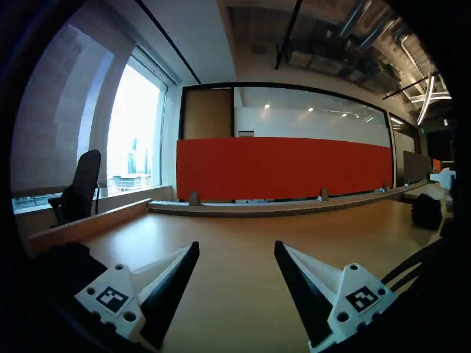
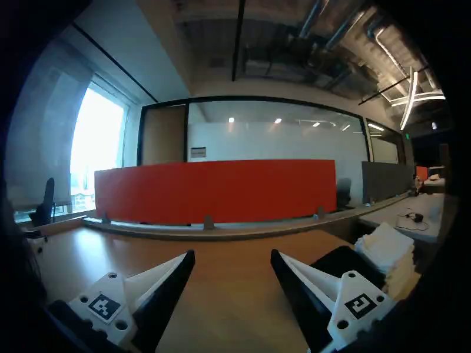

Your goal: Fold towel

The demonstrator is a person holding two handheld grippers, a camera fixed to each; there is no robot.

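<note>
- Though cut off at the edge of the right gripper view, plainly resting on the right side of the desk (image 2: 229, 294): stack of folded towels (image 2: 385, 250), cream and white, layered one upon another, off to the right of the gripper's fingers and untouched.
- Just left of that stack, against it or nearly so: black object (image 2: 338, 259), partly hidden behind one white finger; too dark to tell what.
- Right gripper (image 2: 231, 253): released, fingers spread wide, nothing between them but bare wooden desktop.
- Left gripper (image 1: 236, 243): likewise released and empty, fingers well apart over the same pale wood.
- Far right in the left gripper view, on the desk: dark lumpy object (image 1: 427, 210), unclear in kind.
- Along the desk's far edge: long red divider panel (image 1: 282, 167), standing upright, with a glass wall (image 1: 306, 115) behind.
- Off to the left: bright window (image 1: 132, 141), with a black office chair (image 1: 79, 194) standing before it.
- Overhead: exposed pipes (image 2: 318, 23) and strip lights (image 2: 409, 97).
</note>
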